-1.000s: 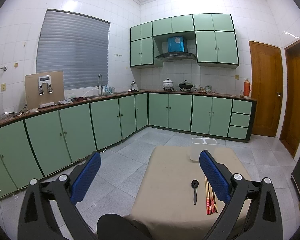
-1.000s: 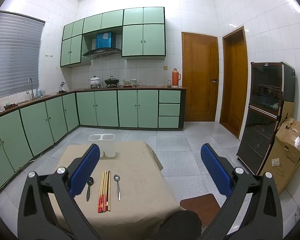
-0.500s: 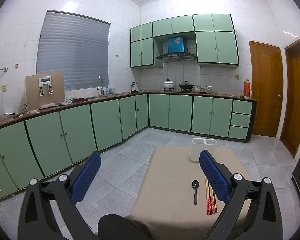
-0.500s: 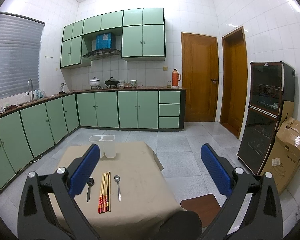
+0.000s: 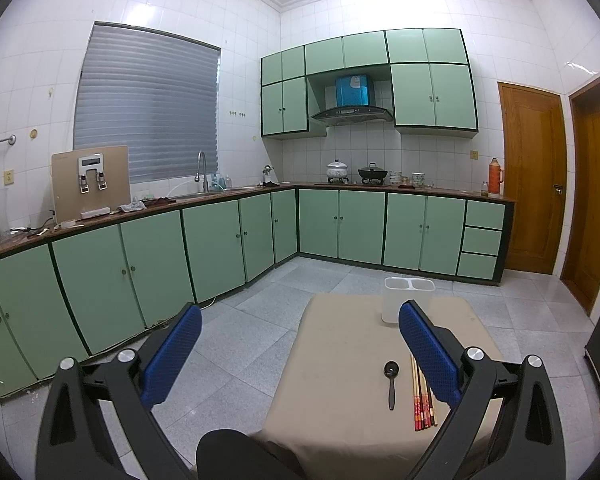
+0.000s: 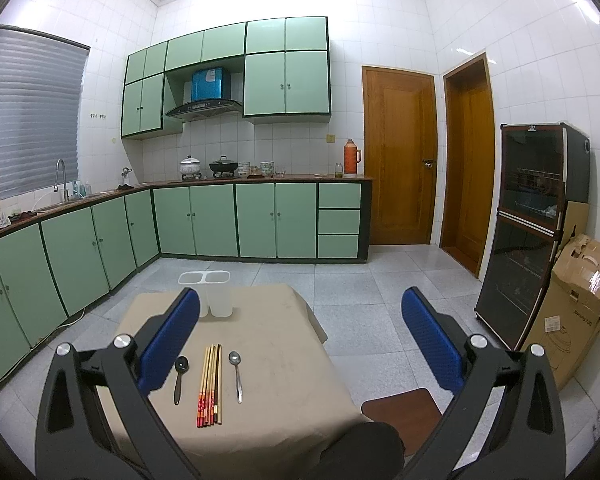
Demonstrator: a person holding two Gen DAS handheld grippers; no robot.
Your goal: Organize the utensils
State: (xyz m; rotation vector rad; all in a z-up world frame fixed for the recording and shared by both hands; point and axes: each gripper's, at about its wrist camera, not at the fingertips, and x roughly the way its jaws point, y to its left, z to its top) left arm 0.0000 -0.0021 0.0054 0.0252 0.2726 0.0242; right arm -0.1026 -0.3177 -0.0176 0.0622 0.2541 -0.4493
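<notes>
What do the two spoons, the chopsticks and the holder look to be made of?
Black spoon: dark, slightly glossy, probably plastic. Silver spoon: shiny grey, likely steel. Chopsticks: pale tan shafts with red patterned ends, seemingly wood or bamboo. Utensil holder: translucent white, matte, probably plastic.

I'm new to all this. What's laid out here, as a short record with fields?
Setting: kitchen with green cabinets
Table: covered with a tan cloth
Utensil holder: white, two compartments, far end of table, looks empty
Black spoon: lying left of the chopsticks
Chopsticks: bundle, lying flat in the middle
Metal spoon: lying right of the chopsticks
Left gripper: jaws open, empty
Right gripper: jaws open, empty
</notes>
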